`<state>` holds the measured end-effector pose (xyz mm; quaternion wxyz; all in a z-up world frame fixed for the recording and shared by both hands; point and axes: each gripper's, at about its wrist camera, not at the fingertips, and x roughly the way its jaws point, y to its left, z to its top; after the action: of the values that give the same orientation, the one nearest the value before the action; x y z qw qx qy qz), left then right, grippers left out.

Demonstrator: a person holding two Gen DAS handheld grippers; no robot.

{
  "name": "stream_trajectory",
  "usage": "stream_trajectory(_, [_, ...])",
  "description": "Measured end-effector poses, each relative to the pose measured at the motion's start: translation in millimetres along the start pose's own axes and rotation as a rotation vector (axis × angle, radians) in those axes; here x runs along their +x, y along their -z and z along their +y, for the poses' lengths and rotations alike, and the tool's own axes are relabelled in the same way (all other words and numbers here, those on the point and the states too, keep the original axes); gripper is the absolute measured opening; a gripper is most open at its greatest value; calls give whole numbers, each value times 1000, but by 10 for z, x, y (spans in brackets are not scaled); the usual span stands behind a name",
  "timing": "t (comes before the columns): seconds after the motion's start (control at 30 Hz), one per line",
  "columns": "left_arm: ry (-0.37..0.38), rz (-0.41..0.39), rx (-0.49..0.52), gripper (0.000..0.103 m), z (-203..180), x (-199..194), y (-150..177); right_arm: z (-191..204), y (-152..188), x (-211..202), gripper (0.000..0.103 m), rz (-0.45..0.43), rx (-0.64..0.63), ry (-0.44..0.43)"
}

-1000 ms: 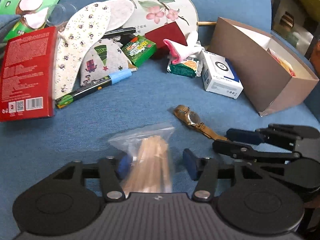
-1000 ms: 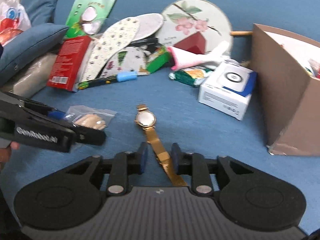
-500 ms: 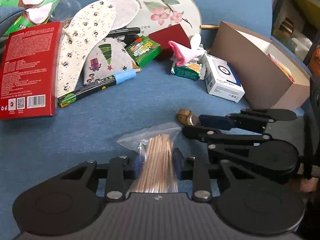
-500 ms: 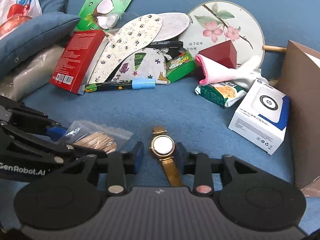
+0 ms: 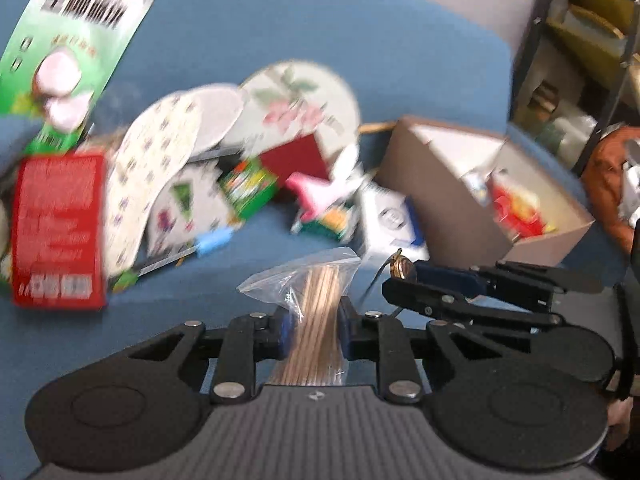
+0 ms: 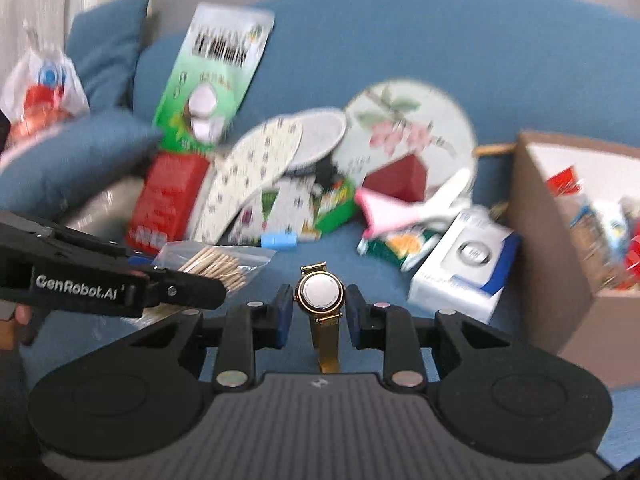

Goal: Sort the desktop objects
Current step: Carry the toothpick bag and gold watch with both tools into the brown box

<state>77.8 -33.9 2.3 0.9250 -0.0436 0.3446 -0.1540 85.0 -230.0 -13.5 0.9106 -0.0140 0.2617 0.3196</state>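
Partly hidden, the watch strap (image 6: 329,346) runs under the right claw (image 6: 319,314).

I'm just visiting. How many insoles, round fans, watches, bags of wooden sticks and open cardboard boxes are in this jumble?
Insoles: 2
Round fan: 1
Watch: 1
Bag of wooden sticks: 1
Open cardboard box: 1
Total: 6
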Motion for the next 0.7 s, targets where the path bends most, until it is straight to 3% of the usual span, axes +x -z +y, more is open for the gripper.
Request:
stream_trajectory(0.27, [115, -78, 87, 23, -622, 96, -535, -450, -391, -636, 27, -135, 35, 66])
stream_trajectory(0.47, [223, -126, 90, 23, -1091, 368, -935, -958, -676, -1014, 27, -227, 71, 183])
stream_trajectory(0.7, [287, -130, 83, 23, -1510, 894, -1099, -1547, -805, -1029, 27, -250, 122, 295])
